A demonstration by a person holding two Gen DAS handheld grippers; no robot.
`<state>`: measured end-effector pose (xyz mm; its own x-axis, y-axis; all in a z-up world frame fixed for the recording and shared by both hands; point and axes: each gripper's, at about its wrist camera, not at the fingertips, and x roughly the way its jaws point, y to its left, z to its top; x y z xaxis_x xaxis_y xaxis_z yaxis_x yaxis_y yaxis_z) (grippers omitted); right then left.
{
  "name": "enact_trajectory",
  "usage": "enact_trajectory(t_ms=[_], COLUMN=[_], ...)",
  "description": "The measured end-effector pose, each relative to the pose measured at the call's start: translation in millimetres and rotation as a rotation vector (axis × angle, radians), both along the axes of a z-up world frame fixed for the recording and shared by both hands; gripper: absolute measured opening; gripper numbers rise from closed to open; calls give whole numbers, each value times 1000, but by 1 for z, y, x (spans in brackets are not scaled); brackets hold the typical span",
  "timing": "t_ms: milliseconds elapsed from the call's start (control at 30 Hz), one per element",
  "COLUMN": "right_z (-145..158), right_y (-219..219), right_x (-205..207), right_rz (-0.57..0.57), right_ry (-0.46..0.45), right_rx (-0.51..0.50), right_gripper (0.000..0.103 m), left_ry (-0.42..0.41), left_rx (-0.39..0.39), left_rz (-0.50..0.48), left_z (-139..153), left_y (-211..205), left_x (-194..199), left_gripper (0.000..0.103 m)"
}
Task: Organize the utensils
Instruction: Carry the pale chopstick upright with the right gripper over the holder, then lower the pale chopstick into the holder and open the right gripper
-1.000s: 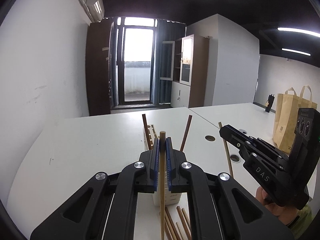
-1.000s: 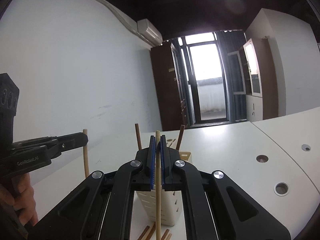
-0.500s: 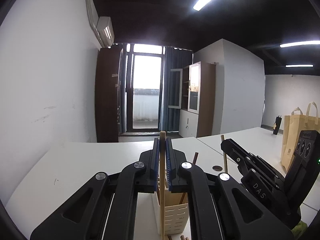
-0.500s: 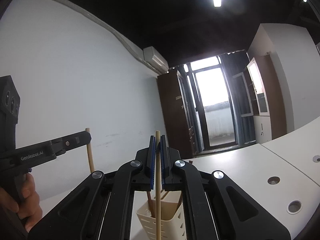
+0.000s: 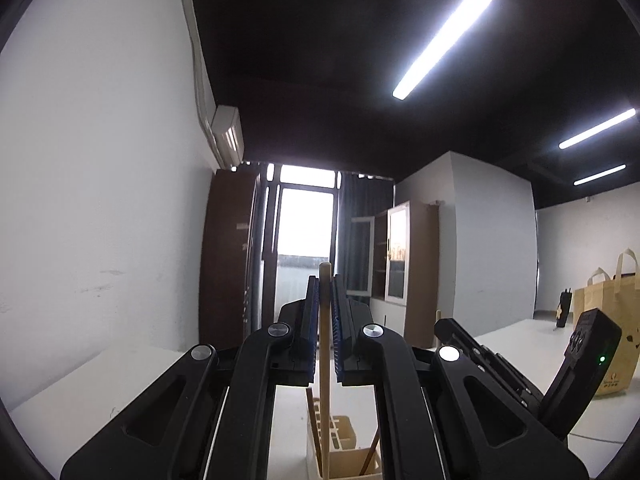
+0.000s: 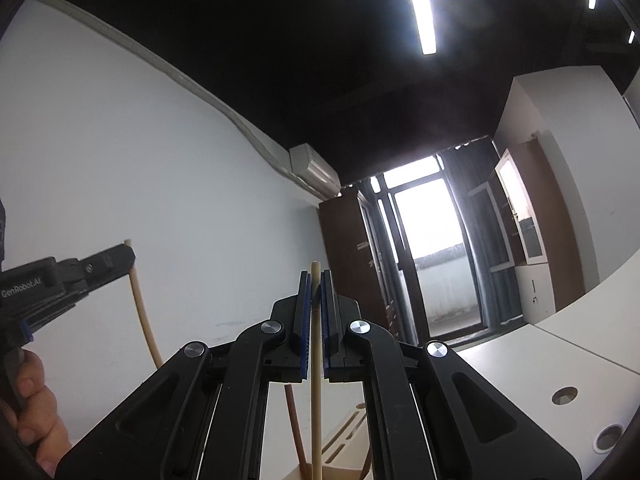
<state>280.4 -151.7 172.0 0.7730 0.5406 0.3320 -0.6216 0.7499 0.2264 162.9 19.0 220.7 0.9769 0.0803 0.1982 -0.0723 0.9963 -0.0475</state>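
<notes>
My left gripper [image 5: 325, 292] is shut on a light wooden chopstick [image 5: 324, 368] held upright, its lower end reaching down into the cream utensil holder [image 5: 344, 456] below. My right gripper [image 6: 315, 288] is shut on another light chopstick [image 6: 316, 392], also upright over the same holder [image 6: 348, 428]. Two dark brown chopsticks [image 6: 294, 428] stand in the holder. The right gripper shows in the left wrist view [image 5: 440, 322] beside the left one. The left gripper shows in the right wrist view [image 6: 127, 254] with its chopstick [image 6: 142, 312].
The white table [image 5: 80, 392] carries the holder. A brown paper bag [image 5: 612, 320] stands at the right on the table. Cable holes [image 6: 564, 396] pierce the tabletop on the right. A white wall runs along the left.
Both grippers have tilted upward and risen, so the holder has dropped to the bottom edge of both views. Each still holds its chopstick.
</notes>
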Motion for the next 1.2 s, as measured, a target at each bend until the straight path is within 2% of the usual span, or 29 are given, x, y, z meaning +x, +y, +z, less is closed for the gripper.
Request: enact_trajectory(t_ms=[133, 400, 567, 700, 767, 967, 1200], right_z=[3, 1, -4, -12, -17, -28, -37], right_y=[4, 11, 16, 21, 27, 31, 35], right_x=[6, 17, 29, 45, 51, 60, 53], right_rz=[1, -5, 4, 18, 16, 23, 8], right_ry=[-28, -42, -33, 7, 14, 63, 58], right_rx=[16, 15, 14, 20, -1, -19, -79], right_gripper=[5, 5, 5, 5, 5, 5, 5], left_ry=[-74, -67, 22, 94, 101, 191, 290], left_rx=[19, 22, -19, -63, -76, -56, -43], left_rz=[-12, -38, -72, -94, -92, -81, -97], left_z=[2, -6, -13, -23, -28, -38, -54], left_y=[-7, -11, 2, 15, 21, 26, 33], left_x=[-4, 21, 49, 70, 75, 90, 102], left_gripper=[6, 6, 6, 6, 6, 6, 6])
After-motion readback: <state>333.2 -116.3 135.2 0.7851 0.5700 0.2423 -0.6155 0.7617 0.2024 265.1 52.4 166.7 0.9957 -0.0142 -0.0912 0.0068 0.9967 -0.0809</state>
